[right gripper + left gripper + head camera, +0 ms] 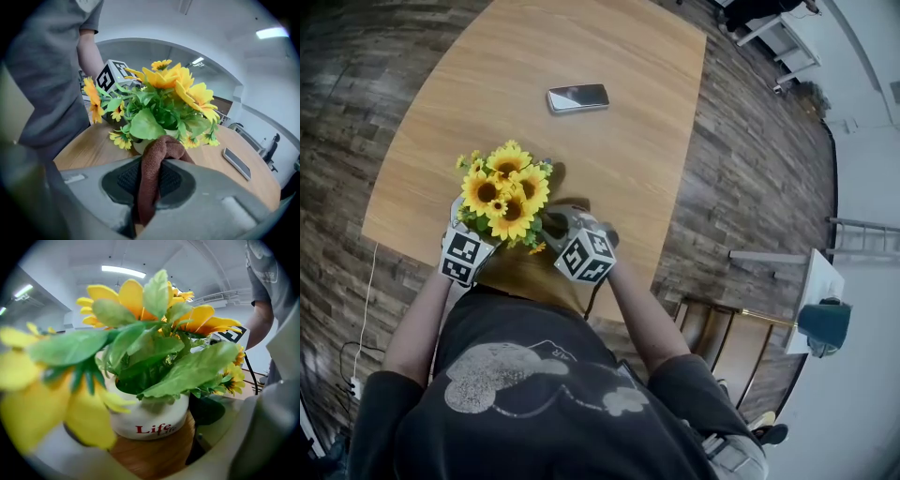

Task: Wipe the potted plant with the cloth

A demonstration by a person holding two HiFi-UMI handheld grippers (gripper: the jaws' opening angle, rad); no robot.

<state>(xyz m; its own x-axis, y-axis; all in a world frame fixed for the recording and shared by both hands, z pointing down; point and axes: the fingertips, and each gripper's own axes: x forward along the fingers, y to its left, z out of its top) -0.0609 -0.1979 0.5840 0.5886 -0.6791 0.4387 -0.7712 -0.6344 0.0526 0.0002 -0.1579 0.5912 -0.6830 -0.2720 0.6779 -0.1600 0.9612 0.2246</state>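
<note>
The potted plant [504, 190] is a bunch of artificial sunflowers in a white pot [151, 420] with red "Life" print. It stands near the table's front edge. My left gripper [467, 251] is at the plant's left. In the left gripper view its jaws stand wide apart, open [150, 448], with the pot just ahead between them and a gap showing on the right side. My right gripper [583, 247] is at the plant's right, shut [154, 176] on a folded brown cloth [158, 154]. The cloth's top fold is up against the lower leaves and pot.
A phone [577, 97] lies face up farther back on the wooden table [628, 159], also seen as the phone [238, 162] at the right. The person's torso is tight against the front edge. A white side table [820, 286] stands on the floor to the right.
</note>
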